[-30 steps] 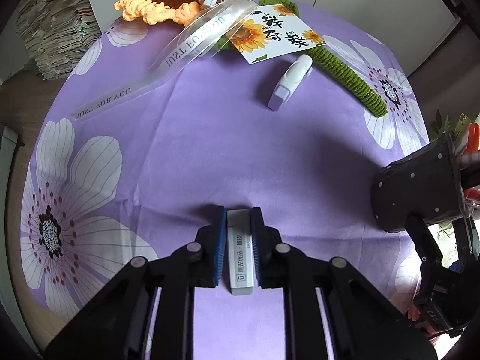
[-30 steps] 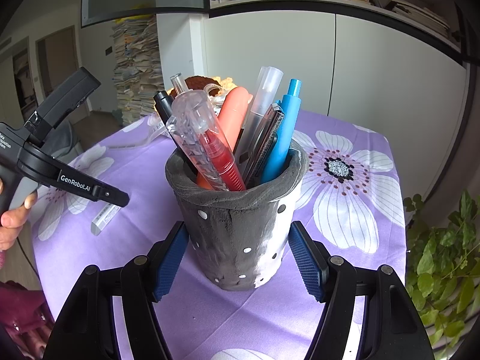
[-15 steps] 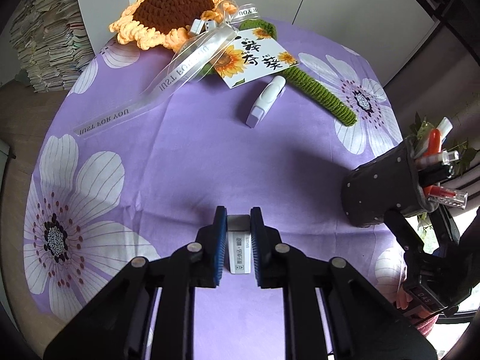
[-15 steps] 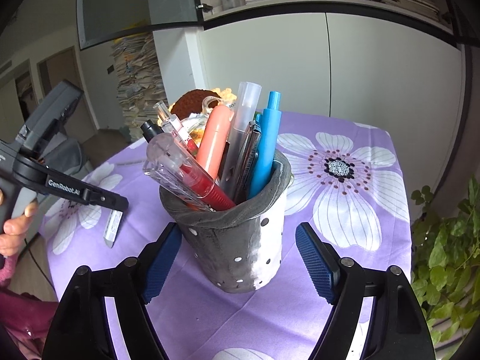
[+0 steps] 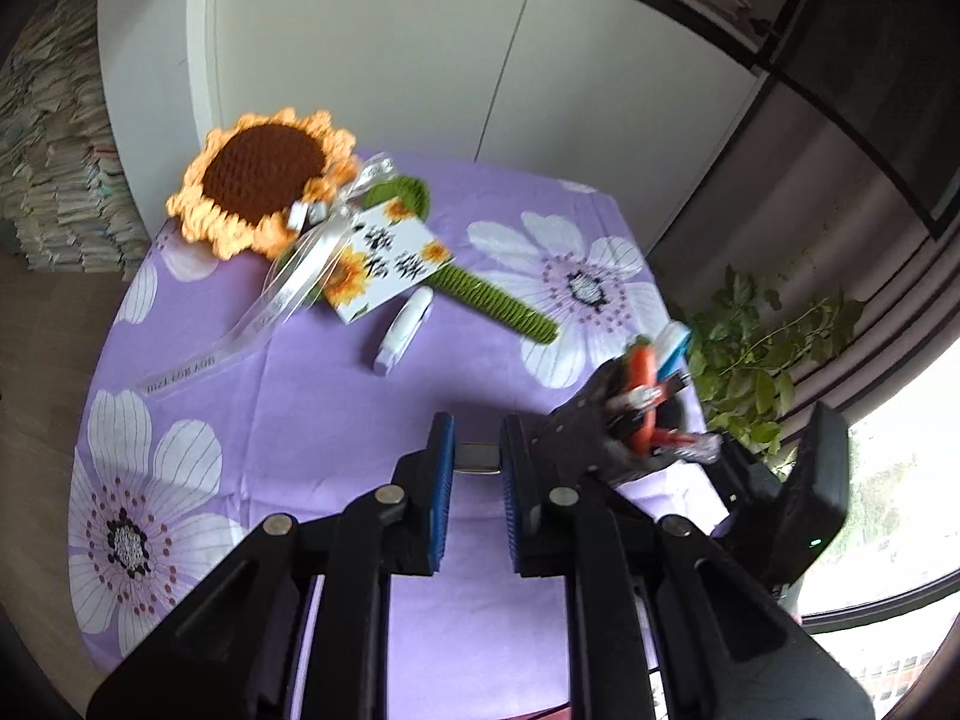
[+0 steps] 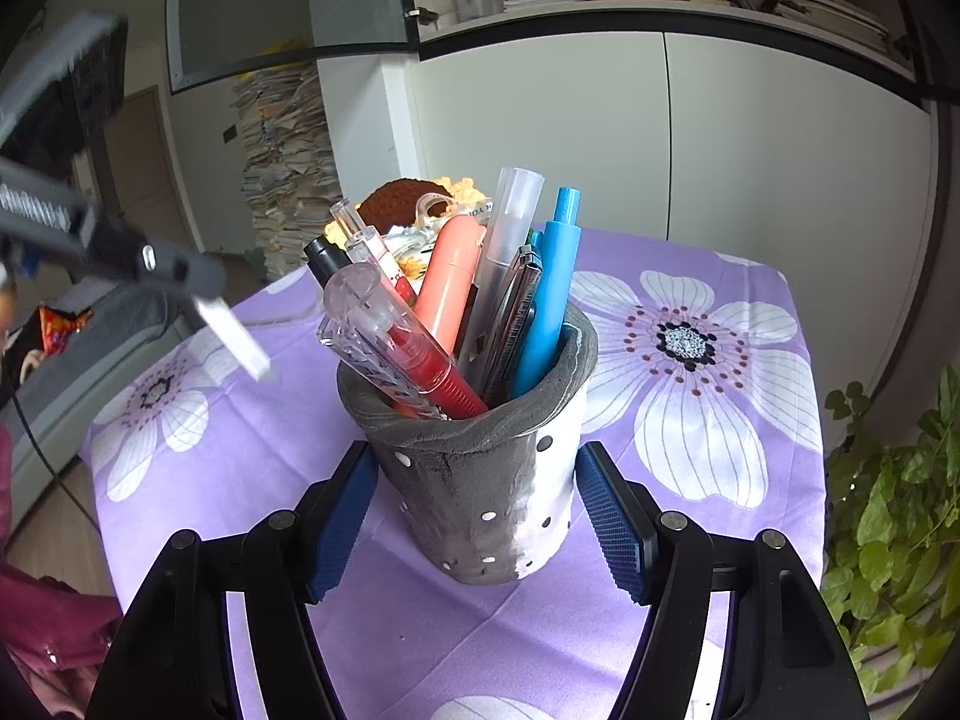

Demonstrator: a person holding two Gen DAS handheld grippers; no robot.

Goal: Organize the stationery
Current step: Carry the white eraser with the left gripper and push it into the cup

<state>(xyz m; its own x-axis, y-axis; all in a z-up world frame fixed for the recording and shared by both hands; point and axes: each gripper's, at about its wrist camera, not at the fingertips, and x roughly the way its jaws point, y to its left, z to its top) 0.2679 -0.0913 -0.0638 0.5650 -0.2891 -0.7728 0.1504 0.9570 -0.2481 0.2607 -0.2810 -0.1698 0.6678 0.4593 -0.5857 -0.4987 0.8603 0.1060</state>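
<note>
Round table under purple cloth printed with white flowers (image 5: 312,420), white cabinets behind. Left gripper (image 5: 477,468) clamped on small white rectangular eraser (image 6: 237,339) — lifted clear of cloth. Right gripper (image 6: 474,516) closed around grey felt pen pot (image 6: 480,480) — upright, crammed with pens.

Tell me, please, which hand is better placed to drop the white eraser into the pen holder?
Left. Its fingers already grip the white eraser, lifted off the tablecloth beside the pen holder. The right gripper is closed around the holder.
</note>
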